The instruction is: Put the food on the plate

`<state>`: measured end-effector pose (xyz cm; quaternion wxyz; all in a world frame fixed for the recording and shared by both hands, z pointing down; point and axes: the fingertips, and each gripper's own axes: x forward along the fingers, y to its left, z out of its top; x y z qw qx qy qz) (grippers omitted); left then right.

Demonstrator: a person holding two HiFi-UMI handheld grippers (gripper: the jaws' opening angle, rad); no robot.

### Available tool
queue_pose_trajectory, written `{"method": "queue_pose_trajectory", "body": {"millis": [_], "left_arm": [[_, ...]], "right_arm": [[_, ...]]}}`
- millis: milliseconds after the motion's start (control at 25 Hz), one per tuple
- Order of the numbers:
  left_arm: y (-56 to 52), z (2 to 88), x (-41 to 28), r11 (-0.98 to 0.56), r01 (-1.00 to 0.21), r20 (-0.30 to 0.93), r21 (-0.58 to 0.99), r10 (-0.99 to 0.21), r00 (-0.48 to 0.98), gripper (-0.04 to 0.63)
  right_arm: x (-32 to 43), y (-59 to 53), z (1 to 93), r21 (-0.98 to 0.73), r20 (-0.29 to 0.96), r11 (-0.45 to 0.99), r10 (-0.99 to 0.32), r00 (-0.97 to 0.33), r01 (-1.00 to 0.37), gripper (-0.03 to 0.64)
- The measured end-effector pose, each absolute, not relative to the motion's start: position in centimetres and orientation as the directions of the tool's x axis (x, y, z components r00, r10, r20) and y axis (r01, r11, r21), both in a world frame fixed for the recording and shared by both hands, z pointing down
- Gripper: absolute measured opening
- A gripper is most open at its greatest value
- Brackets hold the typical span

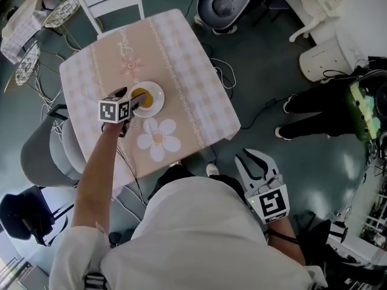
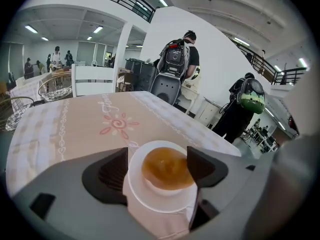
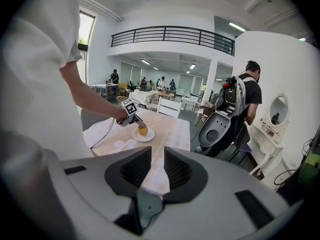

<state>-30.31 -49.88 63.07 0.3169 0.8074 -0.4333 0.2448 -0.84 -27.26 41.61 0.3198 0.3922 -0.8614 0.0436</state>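
Note:
An orange-brown round piece of food (image 1: 141, 95) sits on a small white plate (image 1: 158, 96) in the middle of the pink checked table (image 1: 187, 65). My left gripper (image 1: 136, 100) is down at the plate's near-left side. In the left gripper view its jaws stand open on either side of the food (image 2: 167, 168), with the plate (image 2: 150, 204) underneath. My right gripper (image 1: 250, 153) hangs off the table near my body at the lower right, shut and empty. It looks toward the table from afar, where the food (image 3: 143, 130) and plate (image 3: 149, 136) show small.
A white chair (image 1: 113, 0) stands at the table's far side and a grey chair (image 1: 42, 153) at its left. Wire baskets (image 1: 60, 11) sit on another table at the top left. A person in black (image 1: 320, 110) stands on the floor to the right; cables lie near the table.

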Motion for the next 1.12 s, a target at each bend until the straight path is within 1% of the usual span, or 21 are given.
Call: {"method": "queue_pose_trajectory", "body": {"millis": [240,520,840,920,960,1000,1080,1120], "left_arm": [[-49.1,62.0,-30.1,-0.427,-0.867,0.671,0.255,-0.568,0.477,0.365],[-46.5,59.3,-29.6,-0.385,-0.894,0.64,0.229,-0.633,0.436,0.365],[-39.4,53.0,-26.2,-0.353,-0.901,0.526,0.253,-0.731,0.435,0.364],[-36.7,51.5,-24.8,-0.331,-0.902,0.495,0.278,-0.755,0.429,0.364],[-35.2,50.9,-24.0,-0.319,-0.902,0.483,0.29,-0.765,0.425,0.351],[-33.4,50.4,-22.9,-0.308,-0.904,0.474,0.296,-0.775,0.419,0.308],[-29.4,49.2,-20.7,-0.287,-0.912,0.444,0.292,-0.804,0.396,0.19],[-27.4,48.5,-19.5,-0.283,-0.913,0.42,0.293,-0.82,0.389,0.111]], "right_arm": [[0.4,-27.0,41.5,0.16,0.568,0.694,-0.647,-0.509,-0.703,0.087],[2.4,-26.2,41.4,0.165,0.546,0.729,-0.629,-0.554,-0.665,0.087],[5.1,-24.8,41.1,0.16,0.501,0.804,-0.566,-0.655,-0.573,0.085],[6.0,-24.0,41.0,0.163,0.486,0.827,-0.542,-0.686,-0.538,0.063],[6.4,-23.6,41.0,0.16,0.48,0.839,-0.526,-0.702,-0.52,0.059],[6.9,-23.1,41.2,0.155,0.476,0.852,-0.508,-0.718,-0.5,0.052],[7.9,-22.1,41.7,0.139,0.471,0.88,-0.462,-0.752,-0.454,0.037],[8.4,-21.5,42.0,0.13,0.47,0.893,-0.438,-0.766,-0.43,0.034]]}}
